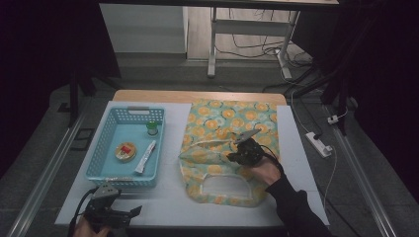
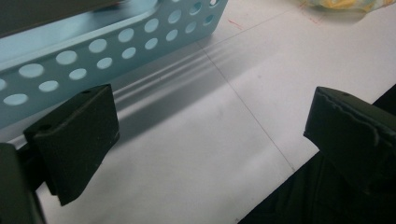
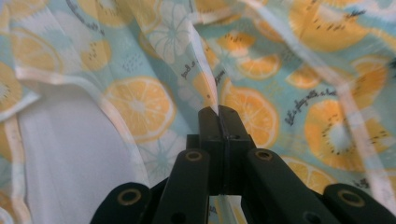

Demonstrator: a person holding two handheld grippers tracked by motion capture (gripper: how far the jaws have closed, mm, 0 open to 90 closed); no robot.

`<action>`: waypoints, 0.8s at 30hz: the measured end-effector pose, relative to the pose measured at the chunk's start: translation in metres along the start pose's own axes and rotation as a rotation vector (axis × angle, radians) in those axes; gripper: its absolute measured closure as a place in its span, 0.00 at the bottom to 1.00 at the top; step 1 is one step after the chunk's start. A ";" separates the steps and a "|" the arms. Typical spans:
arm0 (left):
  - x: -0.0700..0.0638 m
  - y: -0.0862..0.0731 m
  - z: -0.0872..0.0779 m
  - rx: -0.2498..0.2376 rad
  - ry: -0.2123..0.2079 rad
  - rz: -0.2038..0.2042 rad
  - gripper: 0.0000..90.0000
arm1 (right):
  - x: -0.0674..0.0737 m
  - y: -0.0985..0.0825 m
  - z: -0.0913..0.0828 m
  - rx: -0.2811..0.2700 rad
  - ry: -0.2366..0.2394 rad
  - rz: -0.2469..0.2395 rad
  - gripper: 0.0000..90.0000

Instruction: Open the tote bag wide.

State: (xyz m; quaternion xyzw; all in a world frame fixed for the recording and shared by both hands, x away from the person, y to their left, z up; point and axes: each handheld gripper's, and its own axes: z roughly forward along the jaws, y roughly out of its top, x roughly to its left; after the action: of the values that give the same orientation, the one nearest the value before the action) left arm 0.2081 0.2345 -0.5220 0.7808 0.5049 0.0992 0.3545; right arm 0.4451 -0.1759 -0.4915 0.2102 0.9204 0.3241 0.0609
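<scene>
Beside the blue basket (image 1: 99, 153), left gripper (image 2: 205, 140) fingers apart; right gripper (image 3: 218, 112) fingers pinching the fruit-print bag (image 1: 222, 148).

We see a mint-green cloth bag (image 1: 230, 148) printed with orange citrus slices, pale flowers and dark script, trimmed in cream. Left of the bag sits a light blue basket (image 1: 96, 155) with round holes. Under the bag lies a white mat (image 1: 168, 197). Both grippers' jaws are black.
</scene>
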 end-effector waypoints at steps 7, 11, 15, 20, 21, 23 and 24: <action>0.000 0.000 0.000 0.003 0.000 -0.001 0.04 | -0.004 0.008 -0.011 -0.047 0.016 0.038 1.00; 0.000 0.000 0.000 0.003 0.000 -0.002 0.04 | -0.006 0.014 -0.020 -0.083 0.009 0.037 1.00; 0.000 0.000 0.000 0.003 0.001 -0.002 0.04 | -0.006 0.021 -0.028 -0.111 0.000 0.028 1.00; 0.000 0.000 0.000 0.003 0.001 -0.004 0.04 | -0.005 0.028 -0.036 -0.139 -0.008 0.015 1.00; 0.000 0.000 0.000 0.004 0.000 -0.004 0.04 | -0.005 0.029 -0.037 -0.144 -0.010 0.016 1.00; 0.000 0.000 0.000 0.003 0.001 -0.005 0.04 | -0.006 0.031 -0.040 -0.152 -0.012 0.022 1.00; 0.000 0.000 0.000 0.003 0.001 -0.005 0.04 | -0.007 0.032 -0.041 -0.157 -0.014 0.023 1.00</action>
State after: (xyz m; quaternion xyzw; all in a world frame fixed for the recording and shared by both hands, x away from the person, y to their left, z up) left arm 0.2085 0.2346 -0.5221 0.7800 0.5071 0.0977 0.3534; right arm 0.4519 -0.1799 -0.4400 0.2176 0.8892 0.3944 0.0799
